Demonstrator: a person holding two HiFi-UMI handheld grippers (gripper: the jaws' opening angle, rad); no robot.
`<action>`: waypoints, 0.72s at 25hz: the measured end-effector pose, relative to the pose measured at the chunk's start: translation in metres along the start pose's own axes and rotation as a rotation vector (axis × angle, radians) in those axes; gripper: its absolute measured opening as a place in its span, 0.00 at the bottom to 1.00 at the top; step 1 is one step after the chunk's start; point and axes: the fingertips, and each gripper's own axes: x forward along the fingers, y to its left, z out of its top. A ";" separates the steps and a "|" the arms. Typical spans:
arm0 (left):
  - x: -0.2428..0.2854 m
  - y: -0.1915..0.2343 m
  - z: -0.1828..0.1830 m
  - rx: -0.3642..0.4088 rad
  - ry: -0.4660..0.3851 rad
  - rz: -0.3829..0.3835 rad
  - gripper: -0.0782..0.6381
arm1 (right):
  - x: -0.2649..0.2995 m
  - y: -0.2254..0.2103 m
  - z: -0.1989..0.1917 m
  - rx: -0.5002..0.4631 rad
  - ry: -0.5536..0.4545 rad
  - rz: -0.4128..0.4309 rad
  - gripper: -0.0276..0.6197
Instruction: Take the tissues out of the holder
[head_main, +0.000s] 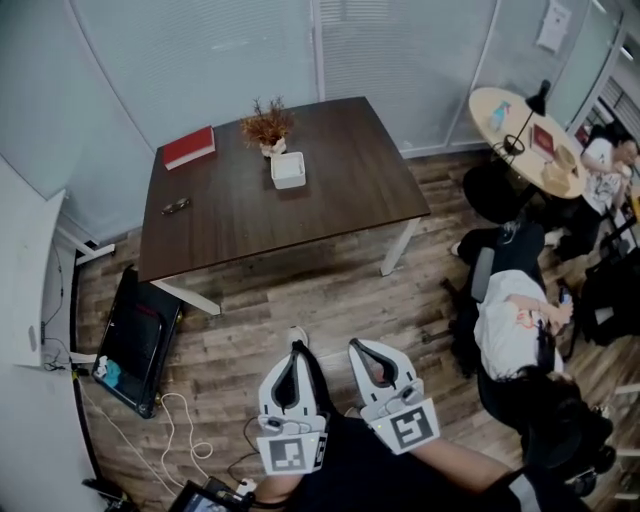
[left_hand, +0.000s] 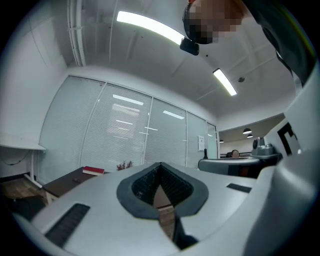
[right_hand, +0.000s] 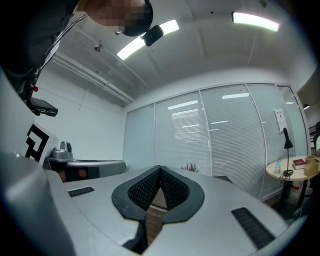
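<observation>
A white tissue holder stands on the dark wooden table, just in front of a small dried plant. Both grippers hang low over the wood floor, close to my body and far short of the table. My left gripper is shut with nothing between its jaws, and its tips meet in the left gripper view. Beside it, my right gripper is also shut and empty, its tips touching in the right gripper view. The holder is hidden behind the jaws in both gripper views.
A red book and a small dark object lie on the table's left part. A black case and white cables lie on the floor at left. At right, a person sits in a chair near a round table.
</observation>
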 end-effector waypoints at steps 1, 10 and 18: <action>0.014 0.004 0.000 -0.003 -0.009 -0.017 0.11 | 0.010 -0.006 -0.003 -0.002 0.004 -0.010 0.05; 0.162 0.040 0.020 0.093 -0.058 -0.205 0.11 | 0.142 -0.080 -0.010 -0.019 0.030 -0.127 0.05; 0.259 0.141 0.031 0.022 -0.038 -0.138 0.11 | 0.274 -0.101 -0.006 -0.037 0.091 -0.145 0.05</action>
